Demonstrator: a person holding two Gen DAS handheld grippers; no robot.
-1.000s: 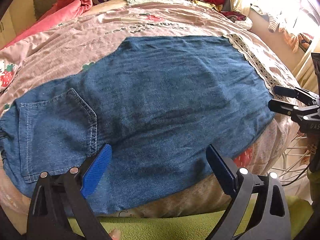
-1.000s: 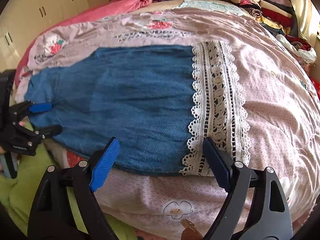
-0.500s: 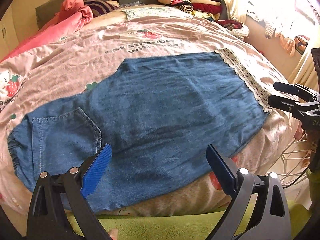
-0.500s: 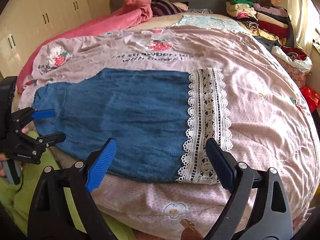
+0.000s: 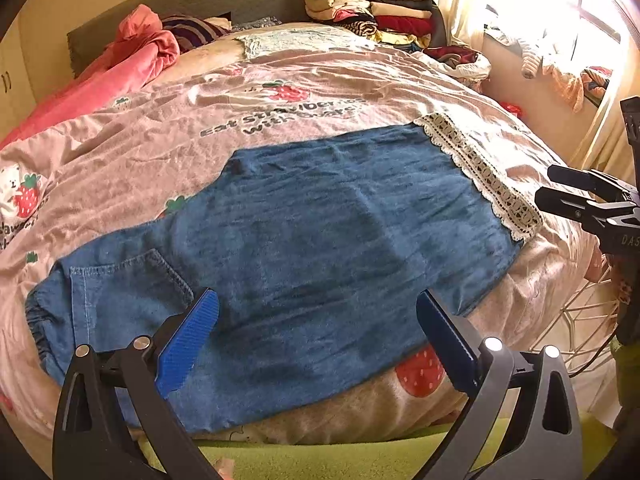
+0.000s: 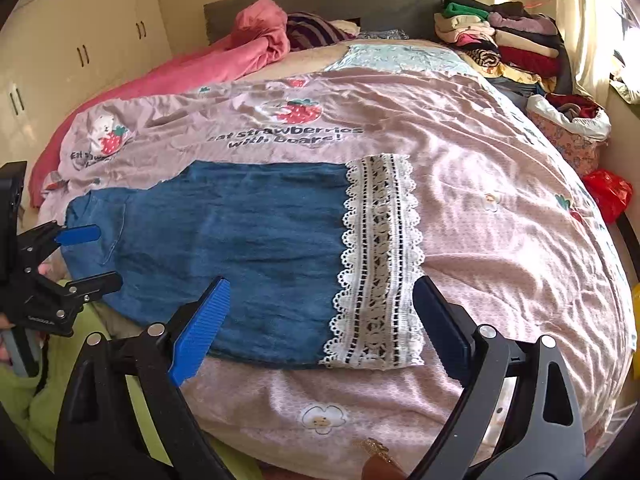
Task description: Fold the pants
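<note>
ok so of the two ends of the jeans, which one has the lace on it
The hem end, with the white lace trim, lies before the right gripper. The other end, by the left gripper, has a stitched pocket.

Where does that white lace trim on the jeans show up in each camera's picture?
Left wrist view: the lace trim runs diagonally at upper right, on the far end of the pants.
Right wrist view: lace trim is a vertical band at centre.
Shared landmark: strawberry lettering on the bedcover.
</note>
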